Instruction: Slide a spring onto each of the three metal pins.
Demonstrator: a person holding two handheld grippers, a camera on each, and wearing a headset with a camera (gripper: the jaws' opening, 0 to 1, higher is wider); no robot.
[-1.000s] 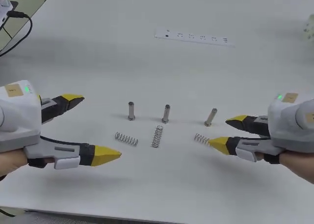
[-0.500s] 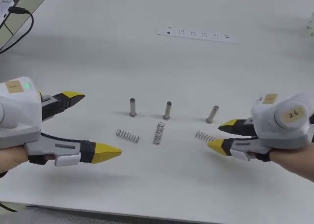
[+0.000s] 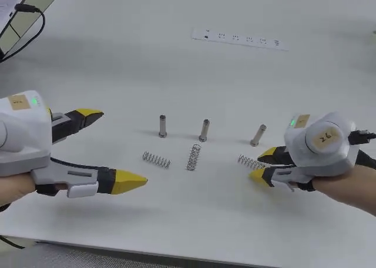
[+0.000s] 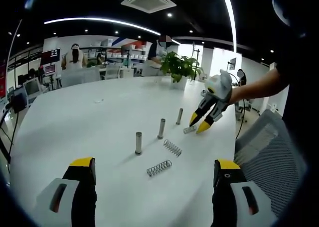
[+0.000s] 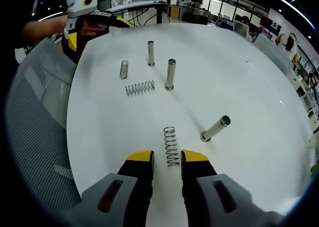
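Three short metal pins stand in a row on the white table: left [image 3: 163, 126], middle [image 3: 204, 130], right [image 3: 258, 135]. A spring lies in front of each: left [image 3: 156, 159], middle [image 3: 193, 157], right [image 3: 249, 161]. My right gripper [image 3: 262, 165] sits low at the right spring's near end. In the right gripper view that spring [image 5: 171, 146] runs into the narrow gap between the yellow fingertips [image 5: 141, 156] without being pinched. My left gripper [image 3: 111, 147] hovers wide open, left of the row, with nothing in it. In its own view the left spring [image 4: 159, 168] and left pin [image 4: 138, 143] are nearest.
A white power strip [image 3: 239, 40] lies at the back of the table. A black cable [image 3: 29, 27] trails at the far left corner. The table's front edge runs just below both grippers. A mesh chair [image 5: 40, 112] stands beside the table.
My right gripper has rolled over, dropped toward the right spring, and its jaws have narrowed around the spring's end. The left gripper has barely moved.
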